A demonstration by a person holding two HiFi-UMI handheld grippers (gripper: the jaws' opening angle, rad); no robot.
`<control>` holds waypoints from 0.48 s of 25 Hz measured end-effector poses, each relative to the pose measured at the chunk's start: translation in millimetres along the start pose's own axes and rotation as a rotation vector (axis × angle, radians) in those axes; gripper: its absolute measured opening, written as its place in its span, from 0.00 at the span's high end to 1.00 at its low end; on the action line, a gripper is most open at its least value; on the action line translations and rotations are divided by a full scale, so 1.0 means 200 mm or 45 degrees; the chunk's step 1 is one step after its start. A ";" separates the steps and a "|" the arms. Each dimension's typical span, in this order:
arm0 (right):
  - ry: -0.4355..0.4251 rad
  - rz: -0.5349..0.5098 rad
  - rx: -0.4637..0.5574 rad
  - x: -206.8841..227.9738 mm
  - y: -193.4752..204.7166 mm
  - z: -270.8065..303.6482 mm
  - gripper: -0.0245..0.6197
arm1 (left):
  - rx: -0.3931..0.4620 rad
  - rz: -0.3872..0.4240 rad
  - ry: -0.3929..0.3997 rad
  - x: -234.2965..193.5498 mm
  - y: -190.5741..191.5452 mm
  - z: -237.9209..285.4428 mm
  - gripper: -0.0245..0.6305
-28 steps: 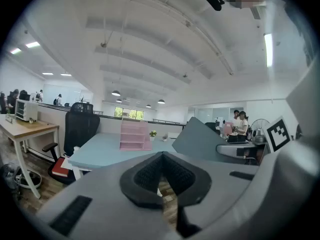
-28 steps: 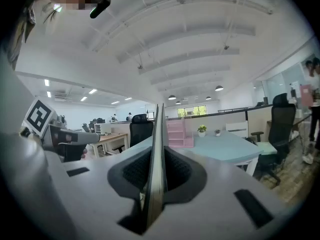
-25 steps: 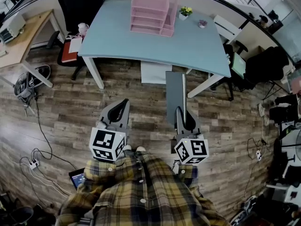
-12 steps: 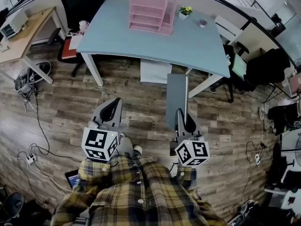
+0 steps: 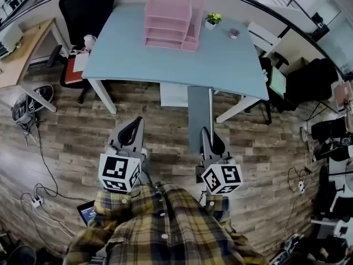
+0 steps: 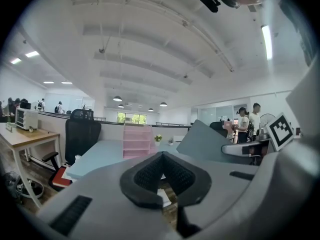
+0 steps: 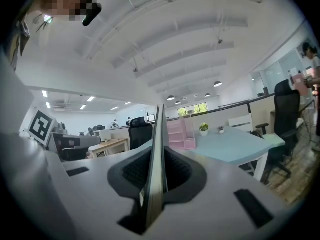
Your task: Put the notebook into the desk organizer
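I'm looking at the pale blue counter point(image 5: 165, 59): the pink desk organizer point(image 5: 168, 21) stands at its far edge, a small potted plant point(image 5: 212, 20) just right of it, a second little pot point(image 5: 234, 33) farther right.

Pink desk organizer point(image 5: 168, 20) on a pale blue counter point(image 5: 132, 54). Below the counter: grey notebook point(image 5: 199, 115), brown wood-grain floor point(image 5: 71, 131), yellow-and-dark plaid shirt point(image 5: 165, 225).

Two grippers: left gripper point(image 5: 133, 129), right gripper point(image 5: 208, 132). One grey notebook point(image 5: 199, 112). One pink desk organizer point(image 5: 168, 21). One pale blue table point(image 5: 231, 65), with two small potted plants: point(image 5: 212, 20) and point(image 5: 234, 33). One wooden desk point(image 5: 22, 54). One black office chair point(image 5: 83, 7) at the table's left end.
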State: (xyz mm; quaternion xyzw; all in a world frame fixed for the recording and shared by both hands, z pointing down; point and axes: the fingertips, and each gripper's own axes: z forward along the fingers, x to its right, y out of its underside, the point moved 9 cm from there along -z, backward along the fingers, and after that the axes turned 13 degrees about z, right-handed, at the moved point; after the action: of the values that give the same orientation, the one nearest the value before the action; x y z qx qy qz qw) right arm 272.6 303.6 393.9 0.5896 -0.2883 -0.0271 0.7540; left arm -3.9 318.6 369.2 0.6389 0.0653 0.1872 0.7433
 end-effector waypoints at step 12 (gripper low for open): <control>0.066 0.010 0.034 -0.08 -0.12 0.62 0.87 | 0.016 0.014 0.052 -0.55 -0.05 0.46 0.97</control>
State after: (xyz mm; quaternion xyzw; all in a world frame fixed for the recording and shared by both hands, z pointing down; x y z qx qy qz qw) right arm 209.0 194.1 383.6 0.5989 -0.2713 -0.0051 0.7535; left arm -71.6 193.2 359.6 0.6400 0.0781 0.2039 0.7367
